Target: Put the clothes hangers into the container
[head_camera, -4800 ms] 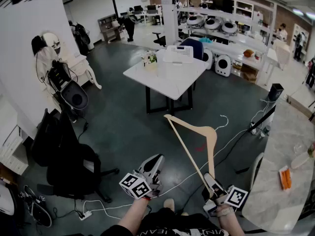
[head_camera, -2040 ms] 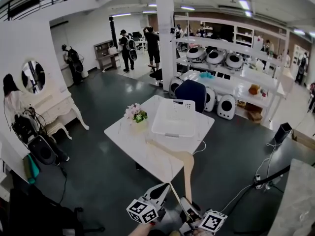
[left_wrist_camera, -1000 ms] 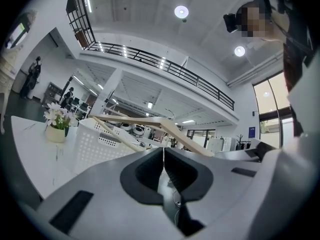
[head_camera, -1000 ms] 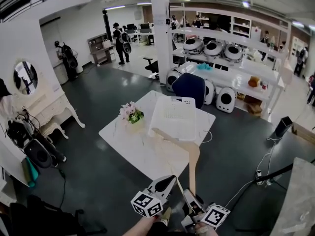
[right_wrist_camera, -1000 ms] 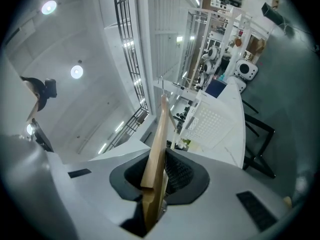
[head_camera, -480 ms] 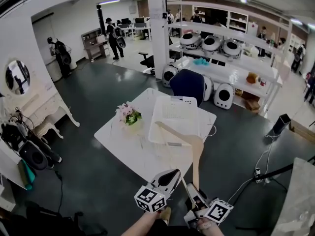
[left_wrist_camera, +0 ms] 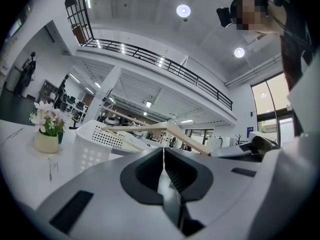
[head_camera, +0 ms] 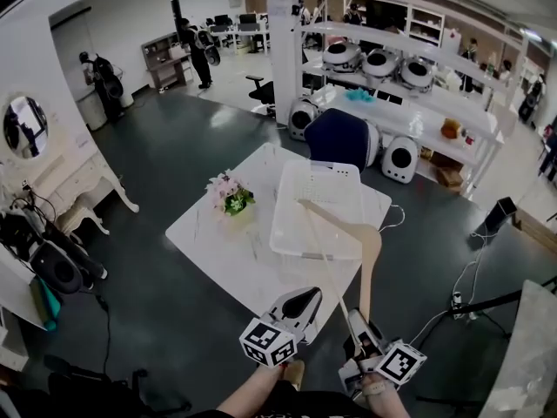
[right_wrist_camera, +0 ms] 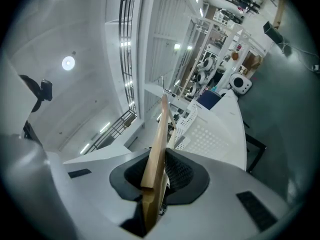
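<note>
White table [head_camera: 209, 238] on dark floor [head_camera: 148, 164]. On it: flower pot [head_camera: 229, 195] toward the left side; white perforated container [head_camera: 291, 209] toward the right, apart from the pot. Container upright, open top.

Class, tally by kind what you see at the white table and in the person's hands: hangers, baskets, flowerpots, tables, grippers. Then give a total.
hanger: 1
basket: 1
flowerpot: 1
table: 1
grippers: 2, the left gripper and the right gripper
Total: 6
</note>
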Motion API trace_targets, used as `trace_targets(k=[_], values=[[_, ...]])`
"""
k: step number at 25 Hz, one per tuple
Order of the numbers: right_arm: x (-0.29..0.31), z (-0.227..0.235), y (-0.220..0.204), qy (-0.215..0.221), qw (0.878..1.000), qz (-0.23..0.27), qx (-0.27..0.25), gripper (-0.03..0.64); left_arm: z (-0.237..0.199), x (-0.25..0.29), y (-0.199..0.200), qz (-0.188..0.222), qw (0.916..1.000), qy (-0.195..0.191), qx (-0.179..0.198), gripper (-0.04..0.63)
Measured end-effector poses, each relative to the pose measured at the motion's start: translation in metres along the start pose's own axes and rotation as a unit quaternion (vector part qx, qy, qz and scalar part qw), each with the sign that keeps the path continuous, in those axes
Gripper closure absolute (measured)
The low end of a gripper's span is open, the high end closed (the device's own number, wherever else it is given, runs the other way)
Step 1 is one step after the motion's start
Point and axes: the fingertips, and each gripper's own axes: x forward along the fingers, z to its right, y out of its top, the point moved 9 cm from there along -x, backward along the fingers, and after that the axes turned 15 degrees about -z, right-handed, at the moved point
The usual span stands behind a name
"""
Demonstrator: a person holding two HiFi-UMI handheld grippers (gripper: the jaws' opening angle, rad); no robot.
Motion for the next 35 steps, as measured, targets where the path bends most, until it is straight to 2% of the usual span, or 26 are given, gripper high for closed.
trace_targets(k=[8,14,18,21,26,32,35], values=[[0.035,0.007,0.012,-0.034,0.999,-0.006,-0.004,0.555,-0.040,0.007,0.008,0.007,0.9999,-0.003,-0.010,0.581],[0.056,0.009,0.020,-0.065,0.997,-0.019,-0.022,0.555,-0.065,0.007,0.010,-0.003,1.0000,0.000,0.008,0.580],[0.064,0.009,0.025,-0.077,0.996,-0.035,-0.038,0.555,-0.075,0.004,0.005,-0.010,0.9999,0.008,-0.007,0.580],[0.071,0.011,0.037,-0.090,0.993,-0.049,-0.050,0.555,-0.077,0.006,0.009,-0.018,0.9997,0.010,0.013,0.581],[0.096,0.022,0.065,-0.107,0.990,-0.067,-0.063,0.555,-0.092,0.005,0.030,-0.006,0.9984,0.023,0.051,0.580],[0.120,0.031,0.088,-0.127,0.984,-0.102,-0.067,0.555,-0.105,0.008,0.046,0.001,0.9972,0.054,0.052,0.581],[0.128,0.037,0.093,-0.133,0.982,-0.117,-0.068,0.555,-0.108,0.014,0.055,0.009,0.9971,0.053,0.053,0.581]])
